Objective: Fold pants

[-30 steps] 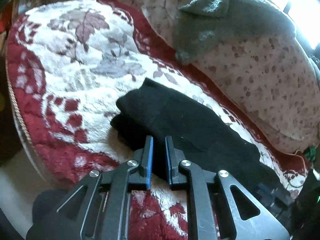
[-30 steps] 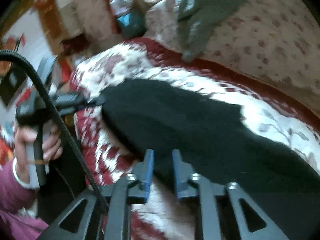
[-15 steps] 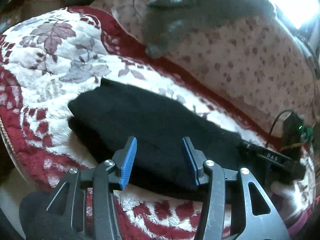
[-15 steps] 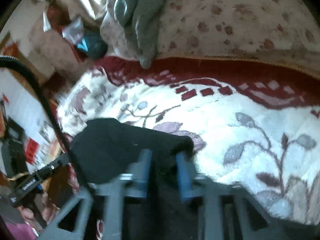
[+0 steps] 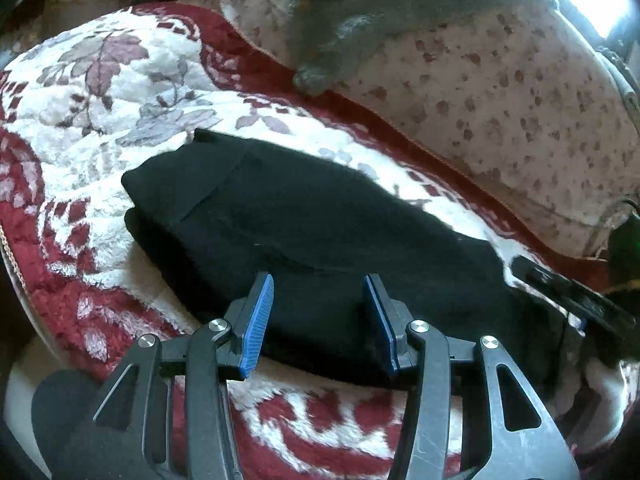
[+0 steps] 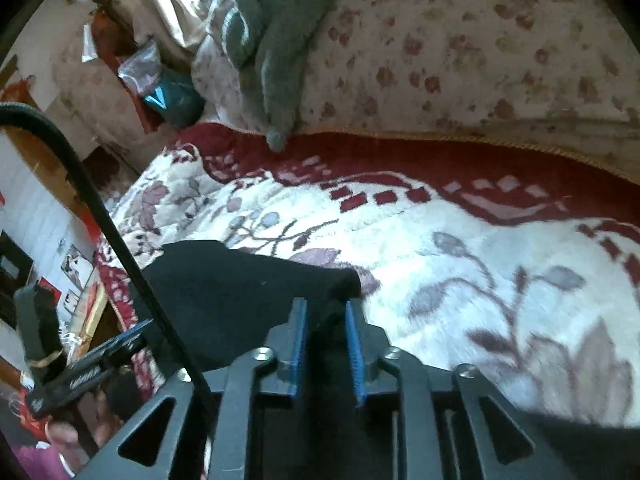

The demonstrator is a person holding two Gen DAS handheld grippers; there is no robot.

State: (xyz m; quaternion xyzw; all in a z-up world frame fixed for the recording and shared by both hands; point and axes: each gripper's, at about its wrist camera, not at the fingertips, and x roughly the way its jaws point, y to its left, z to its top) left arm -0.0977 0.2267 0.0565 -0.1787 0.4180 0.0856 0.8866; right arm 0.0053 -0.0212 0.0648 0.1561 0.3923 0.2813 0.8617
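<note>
Over floral blanket (image 5: 100, 92), left claw (image 5: 318, 316) now gapes above pants (image 5: 320, 216); right claw (image 6: 325, 340) opening around them.

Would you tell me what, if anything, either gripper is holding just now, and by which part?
Left gripper: nothing, open over the black pants. Right gripper: jaws opening, with the pants' folded end between them; hold uncertain.

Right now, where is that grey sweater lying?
The grey sweater is draped over the spotted cushion at the back, top centre in the left view, its sleeve tip reaching the red-and-white blanket beyond the black pants.
</note>
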